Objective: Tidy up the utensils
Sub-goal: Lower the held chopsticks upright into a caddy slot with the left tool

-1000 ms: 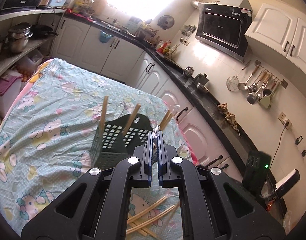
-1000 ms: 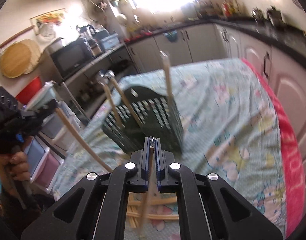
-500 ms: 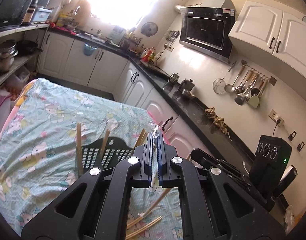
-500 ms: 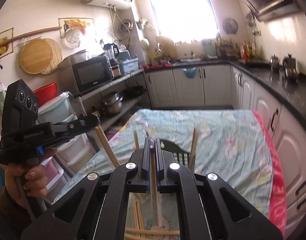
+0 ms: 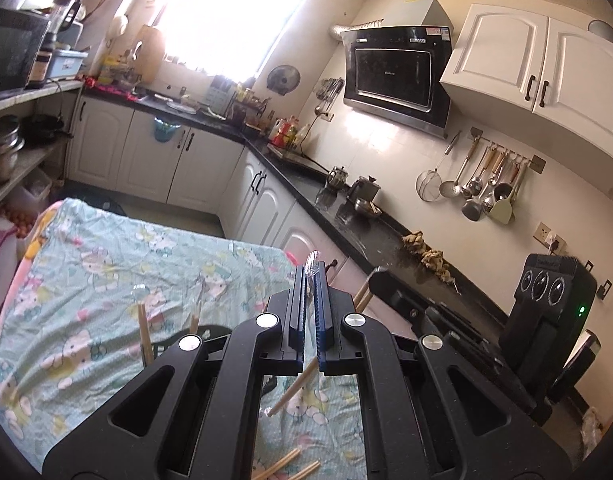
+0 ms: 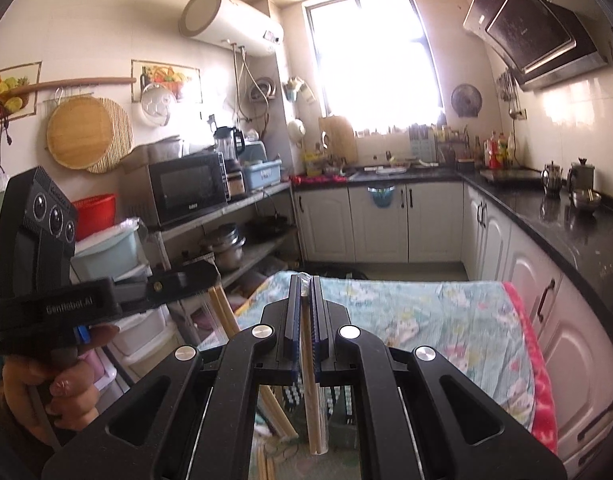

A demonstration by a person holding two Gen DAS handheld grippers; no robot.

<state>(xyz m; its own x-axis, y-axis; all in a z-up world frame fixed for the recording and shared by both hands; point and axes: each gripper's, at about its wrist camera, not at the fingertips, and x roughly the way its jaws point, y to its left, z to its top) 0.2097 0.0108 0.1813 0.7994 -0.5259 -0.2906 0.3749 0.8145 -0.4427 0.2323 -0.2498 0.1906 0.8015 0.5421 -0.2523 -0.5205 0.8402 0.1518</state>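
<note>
My left gripper (image 5: 311, 270) is shut on a plastic-wrapped pair of wooden chopsticks (image 5: 292, 389), held high above the table. My right gripper (image 6: 305, 280) is shut on another wrapped chopstick pair (image 6: 313, 404) that hangs down between its fingers. The dark green perforated utensil basket (image 6: 340, 400) sits below, mostly hidden by the gripper bodies; its rim also shows in the left wrist view (image 5: 174, 344) with upright chopsticks (image 5: 144, 334) in it. Loose chopsticks (image 5: 284, 462) lie on the tablecloth. The left gripper body (image 6: 62, 280) shows in the right wrist view.
The table wears a teal cartoon-print cloth (image 5: 86, 292) with a pink edge (image 6: 540, 380). A black counter (image 5: 370, 232) with white cabinets runs along the right. Shelves with a microwave (image 6: 186, 188) and pots stand at the left.
Both grippers have risen and tilted up with their chopsticks; the basket and table have dropped low in both views. Both stay shut.
</note>
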